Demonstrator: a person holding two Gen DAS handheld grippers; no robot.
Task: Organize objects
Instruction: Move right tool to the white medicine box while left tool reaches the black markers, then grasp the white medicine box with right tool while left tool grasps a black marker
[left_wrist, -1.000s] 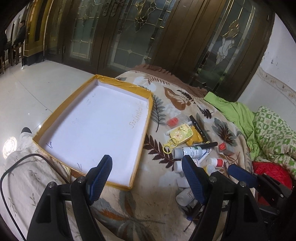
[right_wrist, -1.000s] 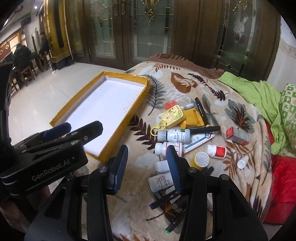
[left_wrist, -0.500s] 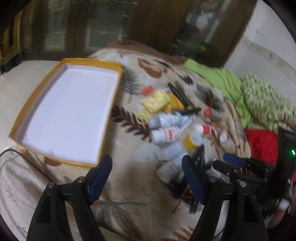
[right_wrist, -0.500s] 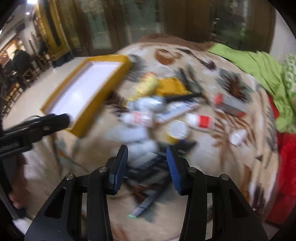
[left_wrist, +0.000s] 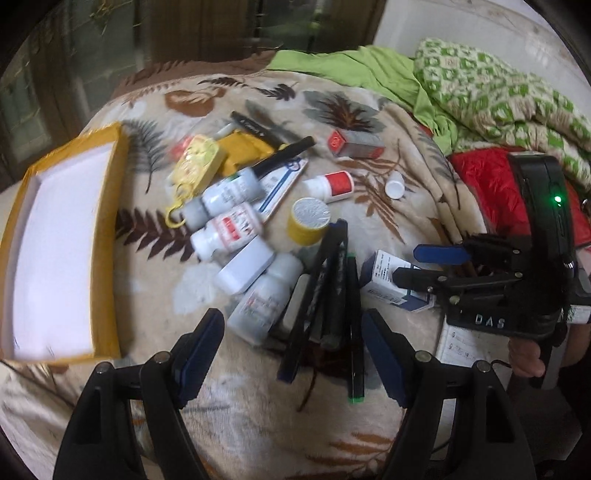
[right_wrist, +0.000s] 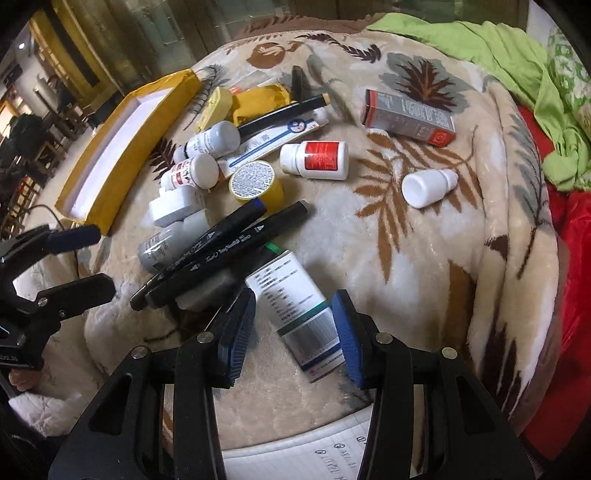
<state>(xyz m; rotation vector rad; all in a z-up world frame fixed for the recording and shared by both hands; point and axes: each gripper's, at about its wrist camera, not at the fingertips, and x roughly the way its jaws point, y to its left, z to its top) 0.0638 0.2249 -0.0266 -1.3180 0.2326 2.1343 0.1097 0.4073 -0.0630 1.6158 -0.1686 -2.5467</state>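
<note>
- Right gripper (right_wrist: 293, 332): jaws apart, straddling the near end of a white medicine box (right_wrist: 295, 314); pads not visibly pressing it
- Left gripper (left_wrist: 291, 354): jaws wide, nothing gripped, over the black markers (left_wrist: 325, 291)
- Bottles, yellow jar (right_wrist: 256, 182) clustered on the leaf-print blanket (right_wrist: 424, 258)
- Yellow-rimmed tray (left_wrist: 55, 251) at the left

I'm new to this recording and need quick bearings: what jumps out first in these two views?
A heap of small things on a leaf-print blanket: black markers, white bottles and a yellow-sided tin. Left of the heap sits a yellow-rimmed tray with nothing in it. The right claw stands open over a white medicine box; the left claw stands open by the markers.
</note>
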